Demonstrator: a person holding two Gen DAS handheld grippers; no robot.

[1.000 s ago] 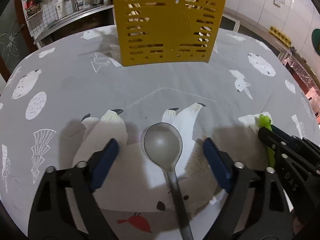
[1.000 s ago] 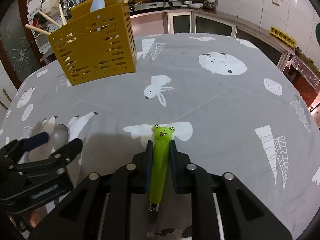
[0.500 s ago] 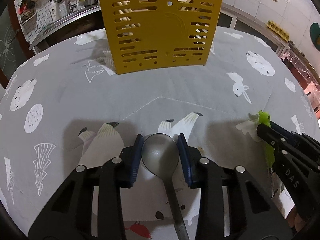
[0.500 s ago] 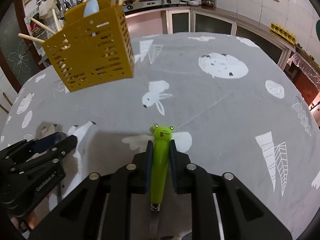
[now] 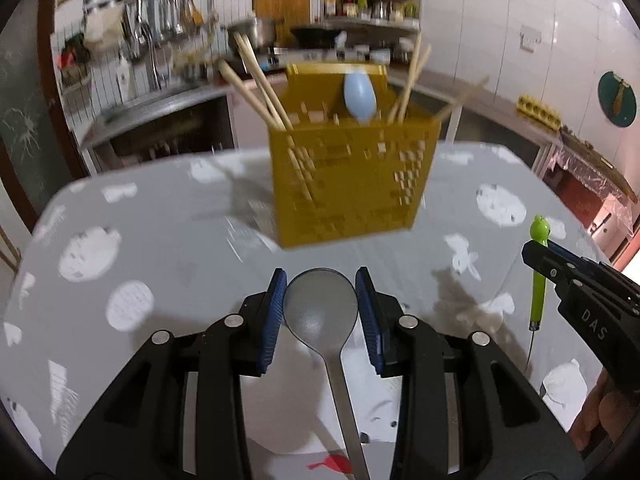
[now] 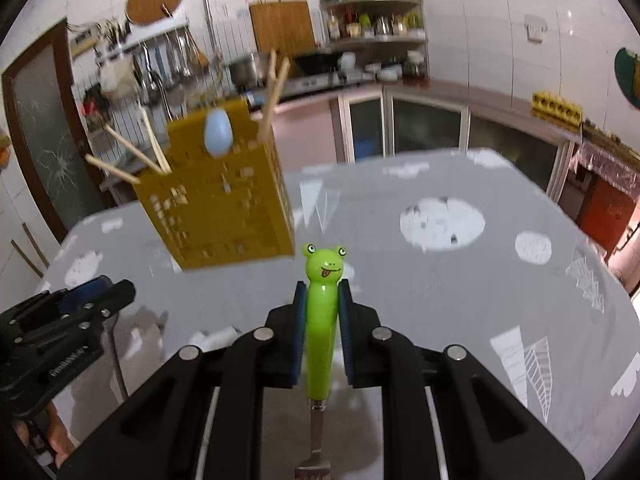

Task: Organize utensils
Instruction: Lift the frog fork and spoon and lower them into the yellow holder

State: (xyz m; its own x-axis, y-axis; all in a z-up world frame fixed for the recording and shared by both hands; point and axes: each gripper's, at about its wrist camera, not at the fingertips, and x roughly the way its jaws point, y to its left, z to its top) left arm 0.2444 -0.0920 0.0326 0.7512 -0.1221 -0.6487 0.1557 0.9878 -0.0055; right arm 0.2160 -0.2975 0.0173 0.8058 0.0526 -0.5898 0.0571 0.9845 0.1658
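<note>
My left gripper is shut on the bowl of a grey metal spoon, held above the table with its handle running back toward the camera. My right gripper is shut on the green frog-handled utensil, frog head forward, its metal end hanging below. The yellow slotted utensil basket stands on the far side of the table, with wooden chopsticks and a light blue spoon inside. It also shows in the right wrist view. The right gripper shows at the right of the left wrist view.
The table carries a grey cloth with white animal prints. Beyond the table are a kitchen counter with a sink, hanging tools and shelves. The left gripper shows at the lower left of the right wrist view.
The left gripper closed on the spoon bowl and lifted it off the table. Both grippers rose and tilted up, so the basket now looks lower and farther.
</note>
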